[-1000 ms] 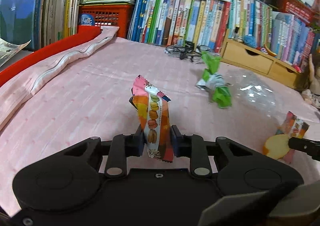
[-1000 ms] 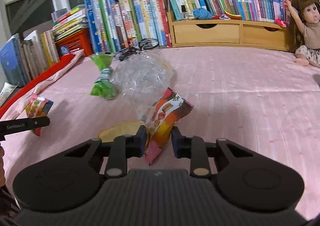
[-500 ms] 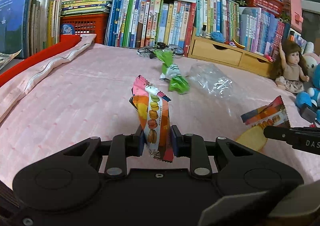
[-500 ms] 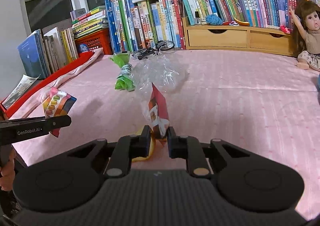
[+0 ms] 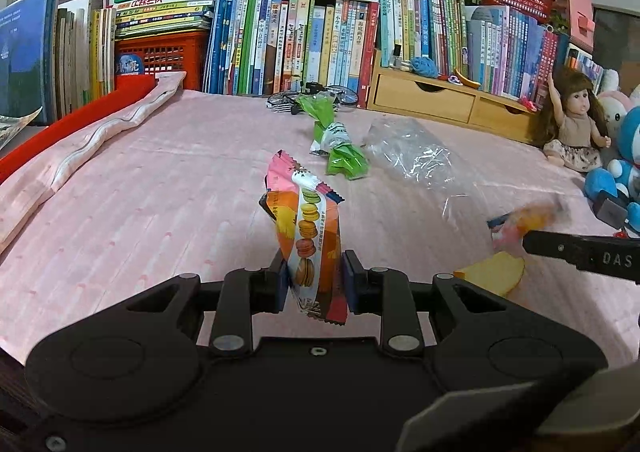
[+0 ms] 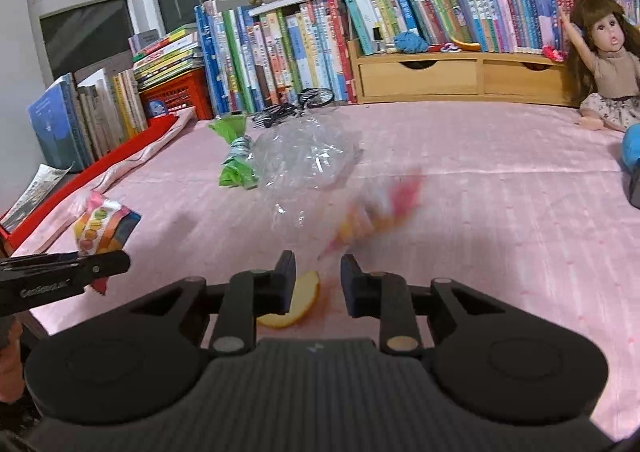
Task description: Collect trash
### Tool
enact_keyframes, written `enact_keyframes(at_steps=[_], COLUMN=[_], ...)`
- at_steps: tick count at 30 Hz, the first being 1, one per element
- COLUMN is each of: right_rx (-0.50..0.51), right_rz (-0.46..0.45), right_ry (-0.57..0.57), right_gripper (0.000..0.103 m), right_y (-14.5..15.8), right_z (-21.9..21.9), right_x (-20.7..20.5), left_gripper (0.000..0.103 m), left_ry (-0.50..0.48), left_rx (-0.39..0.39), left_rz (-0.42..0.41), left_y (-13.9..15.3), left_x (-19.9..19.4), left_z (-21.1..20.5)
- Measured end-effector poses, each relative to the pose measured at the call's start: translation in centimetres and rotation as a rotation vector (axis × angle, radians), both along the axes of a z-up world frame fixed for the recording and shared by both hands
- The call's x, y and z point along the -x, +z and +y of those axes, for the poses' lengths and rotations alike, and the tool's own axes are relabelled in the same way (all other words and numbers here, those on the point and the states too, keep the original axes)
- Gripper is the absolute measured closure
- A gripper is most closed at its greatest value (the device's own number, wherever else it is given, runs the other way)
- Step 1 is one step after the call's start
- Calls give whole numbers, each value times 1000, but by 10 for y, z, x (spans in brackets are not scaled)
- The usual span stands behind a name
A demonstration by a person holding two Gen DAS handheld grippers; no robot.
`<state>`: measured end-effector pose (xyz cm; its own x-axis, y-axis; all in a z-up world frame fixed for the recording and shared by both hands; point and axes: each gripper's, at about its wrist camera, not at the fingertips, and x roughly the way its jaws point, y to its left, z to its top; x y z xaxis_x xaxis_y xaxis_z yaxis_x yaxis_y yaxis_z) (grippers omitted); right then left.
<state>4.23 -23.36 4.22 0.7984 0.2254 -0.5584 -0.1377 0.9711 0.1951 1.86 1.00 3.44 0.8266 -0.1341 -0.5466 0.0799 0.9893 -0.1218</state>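
My left gripper (image 5: 314, 276) is shut on a pink and orange macaron snack wrapper (image 5: 308, 228), held upright above the pink bedspread (image 5: 160, 204). My right gripper (image 6: 318, 276) stands open; a red and orange snack wrapper (image 6: 376, 212) shows as a blur just beyond its fingertips, free of the jaws. A yellow fruit slice (image 6: 292, 308) lies on the spread under the right gripper. Farther back lie a green wrapper (image 5: 340, 148) and a crumpled clear plastic bag (image 5: 416, 156). The right wrist view also catches the left gripper's finger (image 6: 64, 276) with the macaron wrapper (image 6: 100, 224).
Rows of books (image 5: 304, 36) and a wooden drawer box (image 5: 440, 100) line the far edge. A red crate (image 5: 160, 56) and pink pillow (image 5: 80, 140) sit at left. A doll (image 5: 576, 124) and blue plush toys (image 5: 620, 172) sit at right. A small toy bicycle (image 6: 296, 108) stands by the books.
My right gripper has opened and the red and orange wrapper has left its jaws, now blurred in front of them. The left gripper keeps hold of the macaron wrapper.
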Motion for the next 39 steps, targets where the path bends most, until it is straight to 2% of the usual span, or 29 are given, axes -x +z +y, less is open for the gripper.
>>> enact_keyframes(at_steps=[2,3,4,6,7,8,9,11,16,18,20,21,22,23,26,35,39], right_rx=[-1,1,8,47,75,108,138,174,153,92,61,53,39,33,34,13,-13], right_rz=[0,0,-3,-21,-38,-61,-80,-73,52,74,61,54,47,43,18,-37,-60], right_ry=[-34,-52,-65,-93,-105,-115,-119,-111,-115,-115,-122,-121,-114,-114,-130,-118,-98], right_gripper=[67,63,52,47,38,22,17,14,14,18,34,36,44,56,69,78,78], right_y=[0,-1,-1,-2,-3,-3,-4,-7,-25,-32,-32,-30,-29,-28,-22,-7,3], right_z=[-4,-6,-8,-10,-10,-10,-10,-12,-21,-26,-27,-28,-28,-29,-32,-37,-35], right_x=[-3,-4,-3,-1,0,0,0,-6,-32,-35,-32,-31,-28,-26,-20,1,17], left_gripper=[77,77,77,77,77,77,77,77,77,77,77,77,77,77,77,77,77], left_ry=[0,0,0,1,0,-3,-4,-6,-14,-18,-26,-30,-32,-33,-35,-45,-47], left_rx=[2,3,3,-4,-7,-8,-10,-14,2,-3,-11,-15,-18,-18,-17,9,19], left_rz=[-3,-4,-7,-12,-13,-13,-12,-11,2,5,6,6,5,3,-6,-16,-19], left_y=[1,1,1,2,2,2,1,1,-1,-2,-4,-5,-5,-5,-4,1,1], left_x=[2,3,4,5,5,5,5,5,6,8,11,12,13,14,19,42,58], left_z=[0,0,1,1,0,0,0,-1,0,-1,-2,-2,-3,-4,-5,-4,-1])
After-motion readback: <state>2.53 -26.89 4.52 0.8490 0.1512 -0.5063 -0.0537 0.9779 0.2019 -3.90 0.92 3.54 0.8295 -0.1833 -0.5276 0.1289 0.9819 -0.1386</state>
